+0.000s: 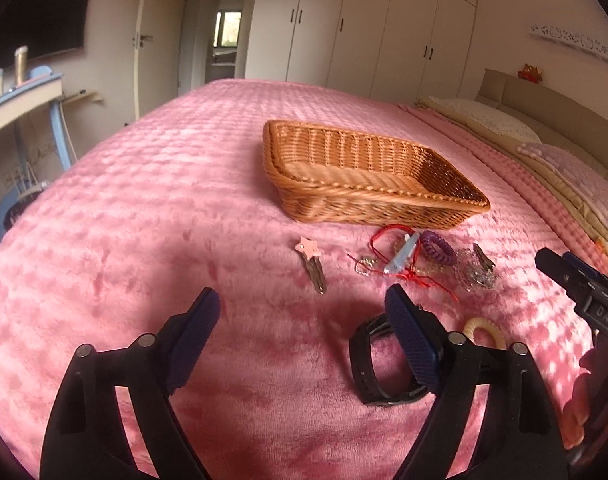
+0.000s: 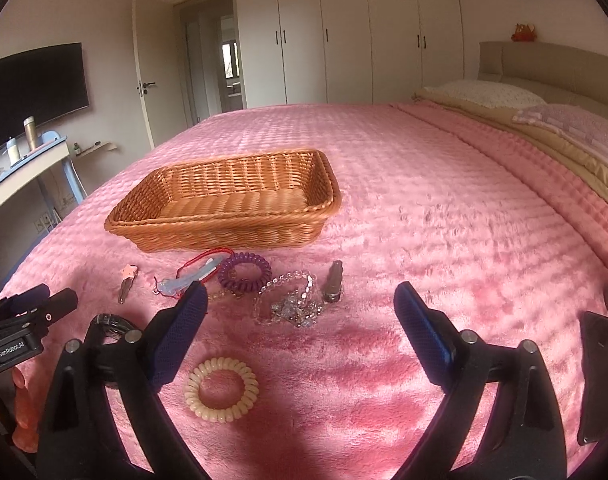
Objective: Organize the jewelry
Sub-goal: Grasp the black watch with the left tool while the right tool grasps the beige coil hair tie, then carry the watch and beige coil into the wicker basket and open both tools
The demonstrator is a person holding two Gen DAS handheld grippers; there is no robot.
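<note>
An empty wicker basket [image 1: 367,176] [image 2: 228,208] sits on the pink bedspread. In front of it lie a pink star hair clip [image 1: 309,258] [image 2: 127,280], a red cord [image 1: 383,236] [image 2: 196,262], a pale blue clip [image 1: 401,256] [image 2: 184,280], a purple coil tie [image 1: 437,246] [image 2: 244,270], a clear bead bracelet [image 1: 473,274] [image 2: 288,300], a metal clip [image 2: 333,282], a cream coil tie [image 1: 485,332] [image 2: 222,388] and a black watch [image 1: 377,364]. My left gripper [image 1: 304,320] is open, low over the bedspread, beside the watch. My right gripper [image 2: 300,312] is open above the bead bracelet.
Pillows [image 2: 491,94] and a headboard [image 2: 551,64] lie to the right. A black phone-like object [image 2: 595,376] lies on the bed at the right edge. A desk with bottles [image 2: 24,160] stands left of the bed. Wardrobes [image 2: 343,32] line the far wall.
</note>
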